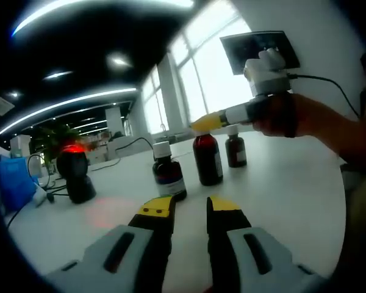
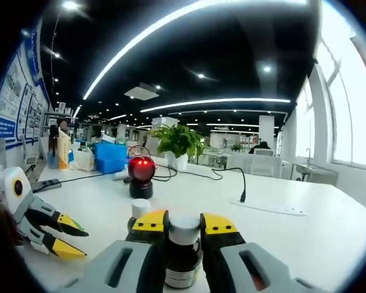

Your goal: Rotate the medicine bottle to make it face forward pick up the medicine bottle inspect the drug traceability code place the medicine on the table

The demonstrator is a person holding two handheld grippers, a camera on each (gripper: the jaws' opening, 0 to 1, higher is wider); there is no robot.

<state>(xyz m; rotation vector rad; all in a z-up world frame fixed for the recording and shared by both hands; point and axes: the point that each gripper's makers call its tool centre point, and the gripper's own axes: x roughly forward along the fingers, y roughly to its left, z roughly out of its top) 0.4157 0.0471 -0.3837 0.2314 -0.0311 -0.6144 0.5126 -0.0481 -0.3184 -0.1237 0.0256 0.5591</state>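
A medicine bottle (image 2: 183, 253) with a white cap is seen nearest the lens in the right gripper view, standing upright between the jaws of the right gripper (image 2: 183, 223), which are closed against its sides just below the cap. A grip there is judged to allow the bottle to be turned or lifted without being tipped. A second white cap (image 2: 141, 207) is seen just behind the left jaw.

In the left gripper view, the jaws of the left gripper (image 1: 190, 207) are held apart over the bare table (image 1: 280, 183), with nothing between them; it is judged to be kept ready. Three dark bottles (image 1: 207, 159) are ranged ahead of it, and the right gripper is seen above the middle one, held by a hand (image 1: 280, 115).

A scanner (image 2: 141, 174) with a red light is set farther back, presumably for the traceability code to be read. The table is white and smooth; cables, a blue box (image 2: 110, 157) and a potted plant (image 2: 179, 141) lie beyond. The room is an open office with strip lights and tall windows (image 1: 207, 79).
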